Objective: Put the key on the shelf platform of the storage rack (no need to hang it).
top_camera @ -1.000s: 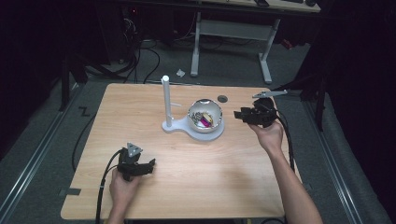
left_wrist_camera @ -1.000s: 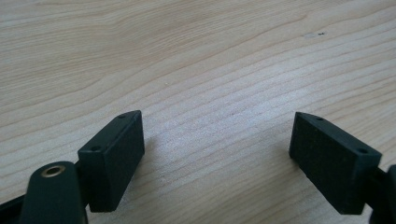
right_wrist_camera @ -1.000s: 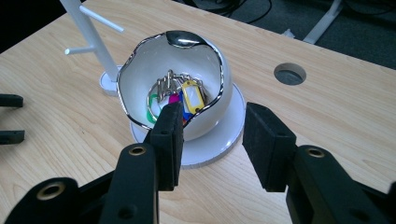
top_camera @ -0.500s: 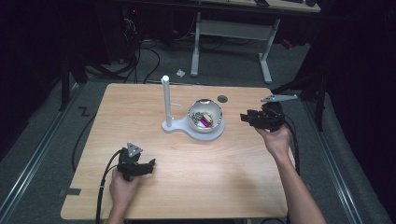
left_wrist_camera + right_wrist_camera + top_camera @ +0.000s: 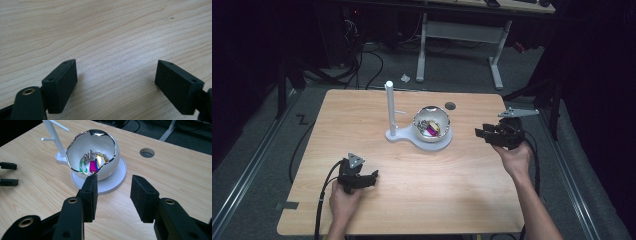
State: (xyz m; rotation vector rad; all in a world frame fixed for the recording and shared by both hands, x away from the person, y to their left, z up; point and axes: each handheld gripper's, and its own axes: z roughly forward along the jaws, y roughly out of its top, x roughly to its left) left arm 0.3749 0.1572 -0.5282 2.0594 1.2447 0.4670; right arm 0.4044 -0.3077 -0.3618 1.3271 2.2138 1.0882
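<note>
A white egg-shaped bowl [image 5: 431,121] [image 5: 93,152] with a jagged silver rim stands on a white base with an upright peg post [image 5: 389,105] [image 5: 53,135]. Inside lie coloured key tags on metal rings [image 5: 93,162] [image 5: 430,128]. My right gripper [image 5: 484,135] [image 5: 113,192] hovers to the right of the bowl, pointing at it, open and empty. My left gripper [image 5: 371,178] [image 5: 116,85] rests low at the table's front left, open over bare wood with nothing between its jaws.
The wooden table [image 5: 362,130] has a round cable hole [image 5: 450,105] [image 5: 147,152] behind the bowl. The left gripper's jaws [image 5: 8,173] show far off in the right gripper view. A white desk frame [image 5: 462,35] and cables stand on the floor beyond.
My right gripper has drawn back to the right, away from the bowl, and sunk a little lower. The left gripper has stayed put.
</note>
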